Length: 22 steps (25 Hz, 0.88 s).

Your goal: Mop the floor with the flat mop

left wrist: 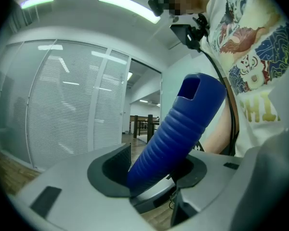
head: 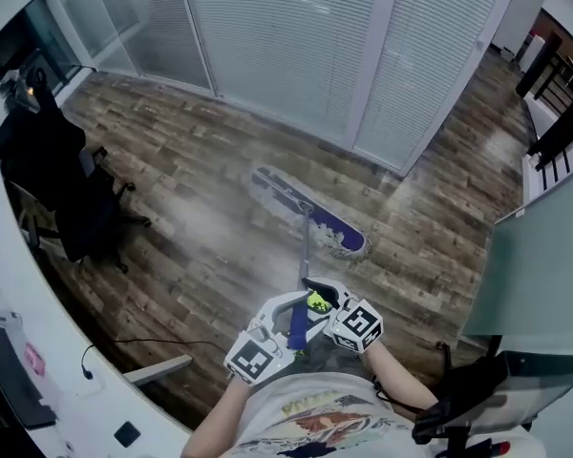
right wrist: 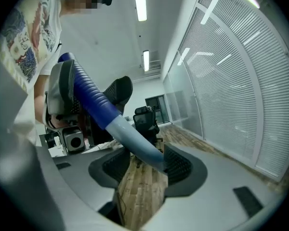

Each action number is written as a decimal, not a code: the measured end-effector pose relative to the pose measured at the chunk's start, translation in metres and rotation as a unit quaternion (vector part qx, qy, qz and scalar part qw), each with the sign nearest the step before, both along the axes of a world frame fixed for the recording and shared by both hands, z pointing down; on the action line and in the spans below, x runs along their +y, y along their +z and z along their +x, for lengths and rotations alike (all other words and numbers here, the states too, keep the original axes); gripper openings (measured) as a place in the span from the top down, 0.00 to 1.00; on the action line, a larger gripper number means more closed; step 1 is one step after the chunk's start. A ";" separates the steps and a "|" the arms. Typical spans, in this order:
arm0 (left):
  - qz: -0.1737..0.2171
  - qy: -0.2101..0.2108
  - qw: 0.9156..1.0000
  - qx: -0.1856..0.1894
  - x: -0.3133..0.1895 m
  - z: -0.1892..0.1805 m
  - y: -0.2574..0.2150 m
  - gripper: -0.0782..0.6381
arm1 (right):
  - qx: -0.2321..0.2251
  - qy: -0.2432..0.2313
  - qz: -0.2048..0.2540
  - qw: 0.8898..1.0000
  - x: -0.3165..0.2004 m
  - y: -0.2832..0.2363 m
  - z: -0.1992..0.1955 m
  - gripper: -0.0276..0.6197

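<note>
Bright overhead strip lights (left wrist: pixel 127 6); pale glare on floor (head: pixel 205 222); fisheye warp, dark corners in gripper views.

The flat mop (head: pixel 310 216) rests on the floor (head: pixel 196 194), handle (head: pixel 305 256) between left gripper (head: pixel 286 321) and right gripper (head: pixel 325 305).

We note a wood-plank floor (head: pixel 172 151), brown and grey, with a pale sheen mid-room. White slatted blinds (head: pixel 286 36) behind glass partitions line the far side. A black office chair (head: pixel 72 194) stands at left, beside a curved white surface (head: pixel 67 351). A dark railing (head: pixel 565 127) is at right. The ceiling strip lights (left wrist: pixel 127 6) are lit.
</note>
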<state>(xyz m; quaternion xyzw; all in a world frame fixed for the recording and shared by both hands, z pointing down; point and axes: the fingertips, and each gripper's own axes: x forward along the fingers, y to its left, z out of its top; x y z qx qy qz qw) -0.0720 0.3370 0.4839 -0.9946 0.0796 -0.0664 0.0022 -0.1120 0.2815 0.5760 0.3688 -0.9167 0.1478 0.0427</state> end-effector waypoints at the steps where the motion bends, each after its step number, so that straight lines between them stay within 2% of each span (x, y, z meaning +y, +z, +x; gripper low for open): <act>1: 0.000 -0.003 1.000 0.004 0.009 -0.008 0.002 0.62 | 0.003 -0.006 -0.001 1.000 0.009 0.003 -0.008 0.65; 6: 0.000 -0.006 1.000 0.018 0.023 -0.031 0.016 0.62 | 0.032 -0.036 -0.003 0.999 0.023 0.019 -0.030 0.64; 10: 0.012 0.014 1.000 0.022 0.019 -0.037 0.020 0.61 | 0.031 -0.044 0.002 0.999 0.017 0.023 -0.036 0.64; 13: -0.002 0.009 1.000 0.030 0.010 -0.041 0.021 0.61 | 0.029 -0.055 0.002 0.998 0.008 0.026 -0.038 0.63; 16: -0.012 0.004 0.999 0.039 -0.006 -0.036 0.025 0.61 | 0.032 -0.058 0.003 0.998 -0.008 0.030 -0.033 0.63; 22: -0.003 0.037 0.999 0.010 -0.046 -0.005 0.042 0.59 | 0.037 -0.042 -0.004 0.998 -0.053 0.042 -0.003 0.62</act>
